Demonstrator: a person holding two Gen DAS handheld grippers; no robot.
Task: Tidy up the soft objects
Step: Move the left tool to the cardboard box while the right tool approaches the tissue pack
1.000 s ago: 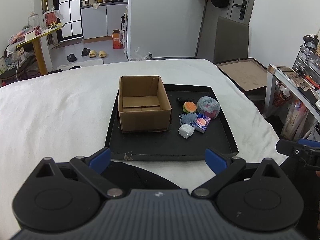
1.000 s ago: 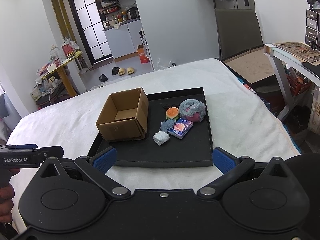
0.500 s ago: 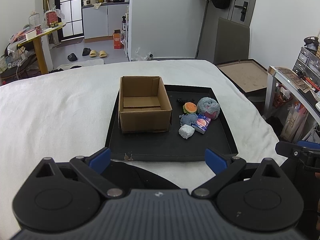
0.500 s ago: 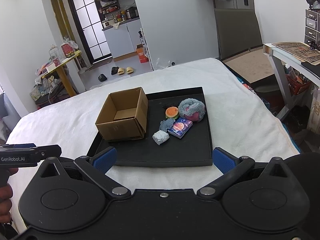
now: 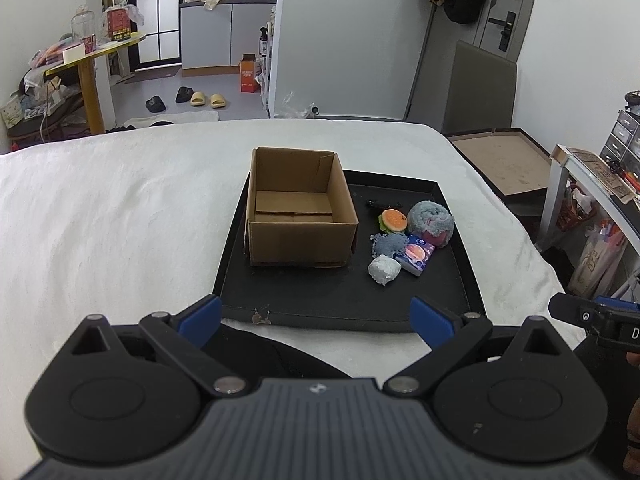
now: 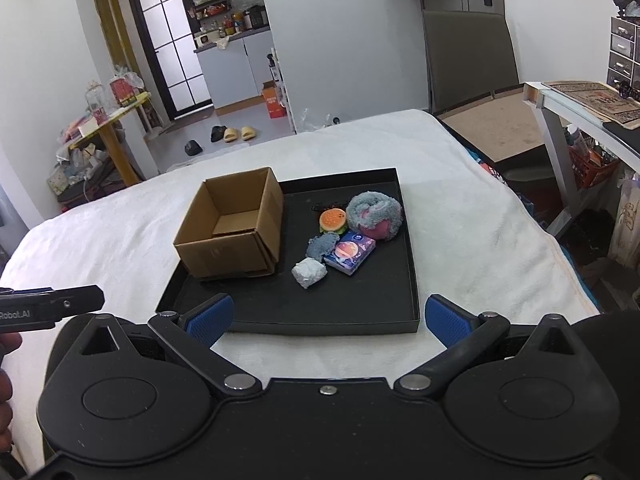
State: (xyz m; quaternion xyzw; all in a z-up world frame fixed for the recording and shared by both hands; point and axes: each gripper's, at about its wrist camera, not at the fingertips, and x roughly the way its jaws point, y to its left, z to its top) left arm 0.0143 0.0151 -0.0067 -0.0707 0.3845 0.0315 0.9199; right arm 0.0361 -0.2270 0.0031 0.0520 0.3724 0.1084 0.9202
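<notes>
An empty open cardboard box (image 5: pixel 298 216) (image 6: pixel 234 226) stands on the left half of a black tray (image 5: pixel 316 300) (image 6: pixel 360 304). Right of the box lie a burger-shaped squishy (image 5: pixel 394 220) (image 6: pixel 333 219), a fluffy grey-and-pink ball (image 5: pixel 432 222) (image 6: pixel 374 214), a small grey fuzzy piece (image 5: pixel 387 244) (image 6: pixel 322 246), a purple tissue pack (image 5: pixel 416 256) (image 6: pixel 350 254) and a white crumpled lump (image 5: pixel 384 269) (image 6: pixel 309 273). My left gripper (image 5: pixel 316 316) and my right gripper (image 6: pixel 328 318) both hang open and hold nothing, short of the tray's near edge.
The tray rests on a bed with a white cover (image 5: pixel 120 216). A dark object (image 5: pixel 276 356) lies on the cover just below my left gripper. A desk (image 6: pixel 580 96) and a flat brown board (image 5: pixel 500 160) stand to the right of the bed.
Both grippers have edged slightly toward the tray; the objects on the tray have not moved.
</notes>
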